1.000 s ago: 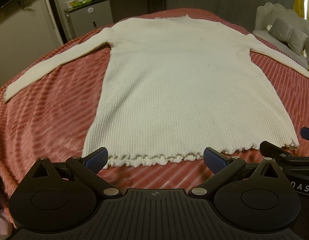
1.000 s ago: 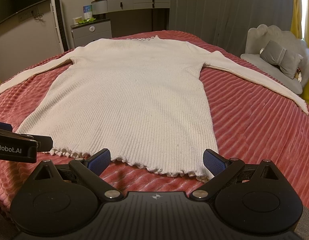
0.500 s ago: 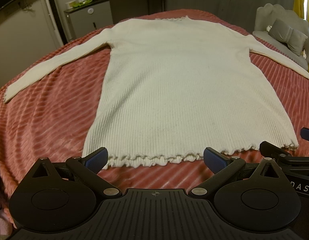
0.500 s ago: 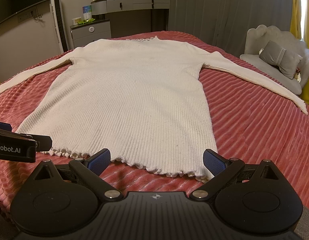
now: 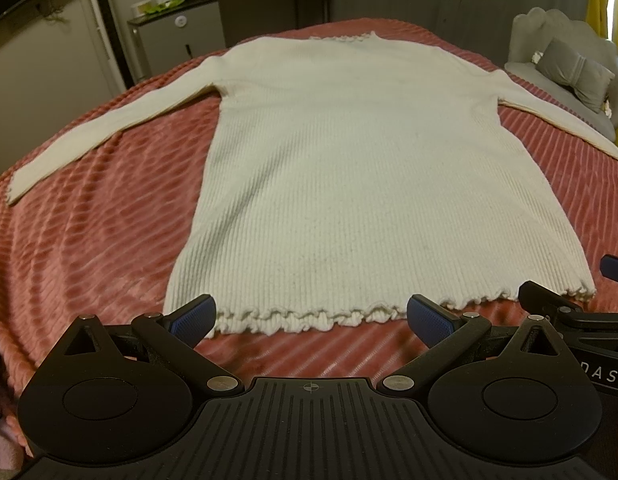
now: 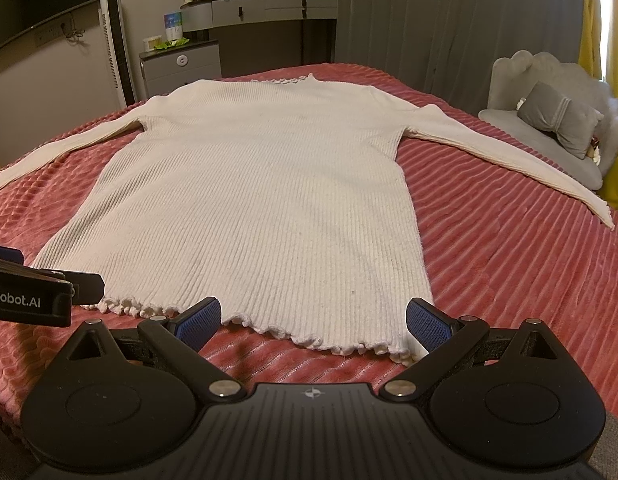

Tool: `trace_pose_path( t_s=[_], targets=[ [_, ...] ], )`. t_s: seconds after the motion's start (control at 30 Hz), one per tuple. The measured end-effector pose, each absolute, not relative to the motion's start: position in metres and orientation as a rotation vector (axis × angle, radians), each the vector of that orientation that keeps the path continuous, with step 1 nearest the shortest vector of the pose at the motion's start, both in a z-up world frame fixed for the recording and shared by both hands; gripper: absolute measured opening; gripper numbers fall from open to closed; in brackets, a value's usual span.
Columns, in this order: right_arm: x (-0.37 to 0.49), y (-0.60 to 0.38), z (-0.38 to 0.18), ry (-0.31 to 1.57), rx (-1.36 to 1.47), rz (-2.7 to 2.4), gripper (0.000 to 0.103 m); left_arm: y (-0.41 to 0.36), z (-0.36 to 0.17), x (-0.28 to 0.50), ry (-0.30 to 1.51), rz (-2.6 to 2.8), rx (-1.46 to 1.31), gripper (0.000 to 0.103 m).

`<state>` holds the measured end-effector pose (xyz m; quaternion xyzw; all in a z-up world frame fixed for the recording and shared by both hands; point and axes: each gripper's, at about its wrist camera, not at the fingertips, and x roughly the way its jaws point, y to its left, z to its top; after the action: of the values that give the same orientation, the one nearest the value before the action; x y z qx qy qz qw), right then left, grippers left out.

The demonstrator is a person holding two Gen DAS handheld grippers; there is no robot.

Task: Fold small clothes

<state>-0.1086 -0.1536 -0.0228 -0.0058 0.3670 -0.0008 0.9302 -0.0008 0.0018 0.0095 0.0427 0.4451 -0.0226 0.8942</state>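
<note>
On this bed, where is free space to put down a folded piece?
Bare pink bedspread lies between the sweater body and its right sleeve, and likewise beside the left sleeve. The strip before the hem is crowded by both grippers.

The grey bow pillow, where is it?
In both views the pillow sits far right on the grey chair, beside the pink bed, past the sweater sleeve.

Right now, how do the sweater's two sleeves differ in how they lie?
The left sleeve lies wholly on the pink bedspread, cuff included. The right sleeve reaches the bed's edge, its cuff beside the grey chair. Both are spread flat and straight, angled away from the body, unfolded.
</note>
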Motion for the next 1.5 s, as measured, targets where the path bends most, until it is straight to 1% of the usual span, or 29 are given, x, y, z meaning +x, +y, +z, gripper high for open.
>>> trace_pose_path(
  t_s=[0.73,1.27,1.5],
  targets=[
    [-0.1099,-0.1525,-0.0189,0.744,-0.02,0.002,0.099,0.0012,0.0101,-0.0016,0.919,-0.046,0.088,0.103],
    [-0.109,-0.1566,-0.0197,0.786,0.059,0.019,0.099,0.0025,0.0112,-0.0054,0.902,-0.031,0.089,0.103],
    [-0.1094,-0.1547,-0.0191,0.767,0.053,0.054,0.099,0.0039,0.0145,-0.0078,0.877,-0.021,0.085,0.103]
  ],
)
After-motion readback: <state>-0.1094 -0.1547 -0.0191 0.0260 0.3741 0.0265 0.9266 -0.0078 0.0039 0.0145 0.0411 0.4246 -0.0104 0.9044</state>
